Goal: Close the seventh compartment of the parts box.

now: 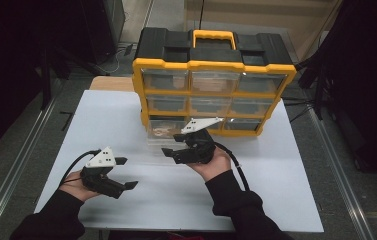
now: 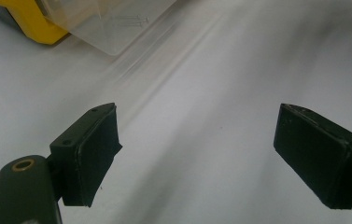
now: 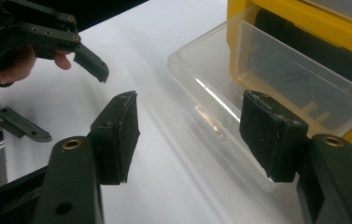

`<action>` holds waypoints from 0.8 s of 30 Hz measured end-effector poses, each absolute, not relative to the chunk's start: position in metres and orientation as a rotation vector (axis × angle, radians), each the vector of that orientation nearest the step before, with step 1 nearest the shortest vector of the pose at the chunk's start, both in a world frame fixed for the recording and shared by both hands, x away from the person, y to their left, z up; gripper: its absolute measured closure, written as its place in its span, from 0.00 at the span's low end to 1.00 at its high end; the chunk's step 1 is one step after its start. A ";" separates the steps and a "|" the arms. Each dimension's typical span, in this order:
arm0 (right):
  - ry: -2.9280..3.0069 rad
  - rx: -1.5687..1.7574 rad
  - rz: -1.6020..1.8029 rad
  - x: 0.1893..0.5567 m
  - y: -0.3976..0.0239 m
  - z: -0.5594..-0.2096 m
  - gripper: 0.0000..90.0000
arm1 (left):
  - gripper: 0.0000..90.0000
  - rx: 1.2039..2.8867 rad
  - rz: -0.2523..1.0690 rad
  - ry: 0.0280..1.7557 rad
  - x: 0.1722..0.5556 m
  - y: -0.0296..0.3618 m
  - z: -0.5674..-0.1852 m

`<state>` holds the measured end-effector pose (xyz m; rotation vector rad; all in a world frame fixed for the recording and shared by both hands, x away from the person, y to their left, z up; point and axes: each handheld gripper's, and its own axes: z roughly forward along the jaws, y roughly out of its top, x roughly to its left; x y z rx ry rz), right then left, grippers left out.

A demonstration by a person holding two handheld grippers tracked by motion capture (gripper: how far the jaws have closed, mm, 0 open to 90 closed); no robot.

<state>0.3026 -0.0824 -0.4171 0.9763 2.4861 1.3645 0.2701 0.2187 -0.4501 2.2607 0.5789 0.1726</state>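
A: Nearest the lens, the right gripper (image 3: 190, 140) is showing its two black pads standing apart with nothing pressed between them, and the clear drawer (image 3: 267, 88) is sitting just past the far one.

B: So nothing is being held?

A: No. The jaws are gaping, with white table (image 3: 164, 196) between them. The drawer is resting pulled out of the bottom left slot of the yellow organizer (image 1: 213, 67), its front end lying on the table.

B: How far along is the work, would you say?

A: I judge the pulling out is done; whatever comes next with the drawer, taking from it or pushing it back, is still waiting. Something small is lying inside, too blurred to name.

B: And the other hand?

A: The left gripper (image 1: 126, 172) is idling with jaws wide apart over bare table, well apart from the drawer. The left hand (image 1: 76, 187) is holding it low and level, pointing right; the right hand (image 1: 213, 162) is cupping its gripper from below, aiming left.
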 end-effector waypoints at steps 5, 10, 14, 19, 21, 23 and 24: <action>2.435 1.028 1.378 0.298 -0.084 -0.419 0.51 | 0.16 2.263 0.168 0.579 0.270 0.218 -0.450; 2.407 1.069 1.392 0.296 -0.085 -0.424 0.63 | 0.16 2.265 0.169 0.572 0.272 0.217 -0.450; 2.397 1.093 1.399 0.296 -0.086 -0.428 0.73 | 0.16 2.272 0.170 0.568 0.272 0.217 -0.450; 2.406 1.073 1.380 0.294 -0.085 -0.433 0.91 | 0.16 2.266 0.174 0.570 0.272 0.216 -0.450; 2.401 1.065 1.370 0.293 -0.084 -0.435 0.97 | 0.16 2.269 0.171 0.568 0.272 0.216 -0.450; 2.407 1.078 1.331 0.293 -0.083 -0.438 1.00 | 0.16 2.272 0.169 0.565 0.272 0.215 -0.450; 2.409 1.089 1.317 0.294 -0.083 -0.439 1.00 | 0.16 2.272 0.169 0.565 0.272 0.216 -0.450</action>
